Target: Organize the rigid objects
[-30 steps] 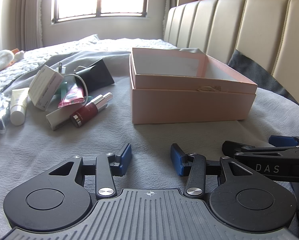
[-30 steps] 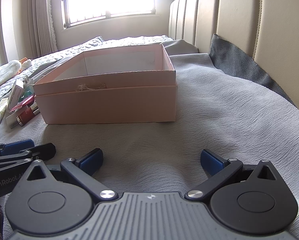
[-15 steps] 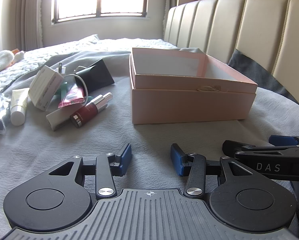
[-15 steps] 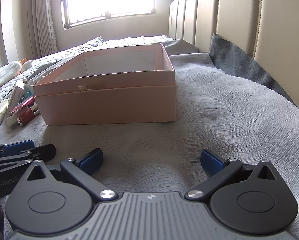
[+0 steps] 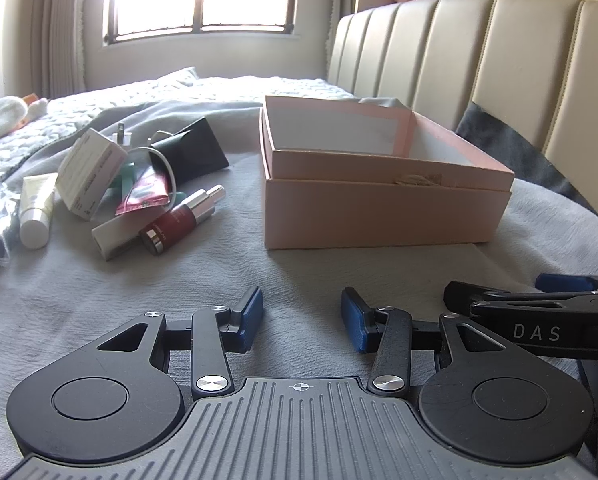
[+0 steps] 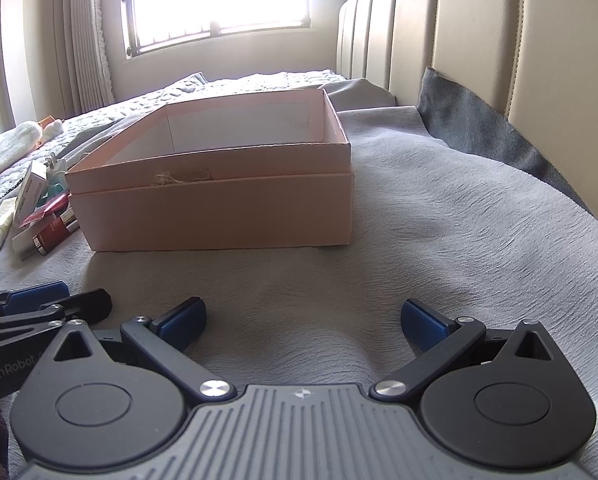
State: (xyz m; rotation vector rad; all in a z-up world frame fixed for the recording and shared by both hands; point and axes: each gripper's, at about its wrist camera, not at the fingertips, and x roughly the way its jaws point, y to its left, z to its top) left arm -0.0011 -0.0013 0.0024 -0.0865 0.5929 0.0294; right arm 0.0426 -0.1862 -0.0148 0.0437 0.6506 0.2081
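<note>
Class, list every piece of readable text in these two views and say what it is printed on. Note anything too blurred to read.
"DAS": on the right claw body, seen in the left wrist view.
"GenRobot": on the left claw body, seen in the right wrist view; cut off after that.
White carton: print too small to read.
Red bottle: lettering blurred, unreadable.

An open pink box (image 5: 383, 204) is set upright on the bed. To its left, a red bottle (image 5: 179, 222), white tube (image 5: 37, 210) and white carton (image 5: 89, 172) are heaped together.
</note>
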